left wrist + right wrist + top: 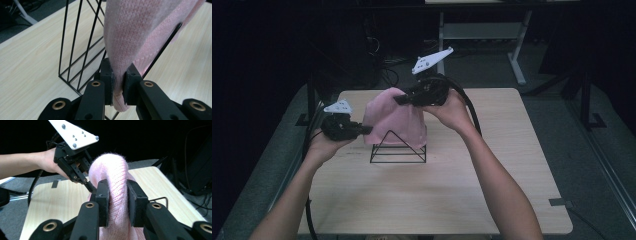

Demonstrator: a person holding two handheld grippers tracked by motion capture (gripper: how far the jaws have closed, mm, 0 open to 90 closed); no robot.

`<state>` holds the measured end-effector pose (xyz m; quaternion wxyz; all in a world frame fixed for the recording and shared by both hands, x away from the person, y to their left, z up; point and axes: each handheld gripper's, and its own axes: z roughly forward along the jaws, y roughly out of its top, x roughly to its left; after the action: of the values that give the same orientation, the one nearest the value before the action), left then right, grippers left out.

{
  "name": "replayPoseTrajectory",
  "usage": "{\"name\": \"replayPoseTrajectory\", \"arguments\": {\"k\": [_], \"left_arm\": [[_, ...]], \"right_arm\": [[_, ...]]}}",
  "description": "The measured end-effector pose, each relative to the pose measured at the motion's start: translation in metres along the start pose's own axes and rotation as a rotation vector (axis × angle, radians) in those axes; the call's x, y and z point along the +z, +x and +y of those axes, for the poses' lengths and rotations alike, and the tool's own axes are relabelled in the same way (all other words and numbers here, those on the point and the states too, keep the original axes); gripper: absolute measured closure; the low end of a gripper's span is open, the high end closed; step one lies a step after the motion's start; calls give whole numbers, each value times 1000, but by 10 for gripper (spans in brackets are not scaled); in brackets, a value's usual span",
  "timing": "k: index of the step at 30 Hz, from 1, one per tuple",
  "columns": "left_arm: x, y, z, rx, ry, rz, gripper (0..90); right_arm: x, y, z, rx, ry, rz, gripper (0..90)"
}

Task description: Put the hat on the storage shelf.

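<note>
Both grippers, left (362, 129) and right (401, 100), pinch the pink knit hat (396, 122) over the wire stand (398, 151). Draping seems underway; next, lower it evenly onto the peak.

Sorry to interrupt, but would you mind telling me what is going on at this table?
A person is handling a pink knitted cloth with a hand-held gripper in each hand. The left hand-held gripper is shut on its edge, and the right hand-held gripper is shut on a thick fold. The cloth hangs draped over a black wire rack on the wooden table.
</note>
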<state>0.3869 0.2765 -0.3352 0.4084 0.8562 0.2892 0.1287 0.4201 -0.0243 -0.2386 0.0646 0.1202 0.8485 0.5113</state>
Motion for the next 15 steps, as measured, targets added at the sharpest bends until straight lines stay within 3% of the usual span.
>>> {"name": "replayPoseTrajectory", "arguments": {"k": [15], "left_arm": [[15, 3, -24, -9, 91, 0, 805]], "right_arm": [[22, 4, -13, 7, 92, 49, 717]]}}
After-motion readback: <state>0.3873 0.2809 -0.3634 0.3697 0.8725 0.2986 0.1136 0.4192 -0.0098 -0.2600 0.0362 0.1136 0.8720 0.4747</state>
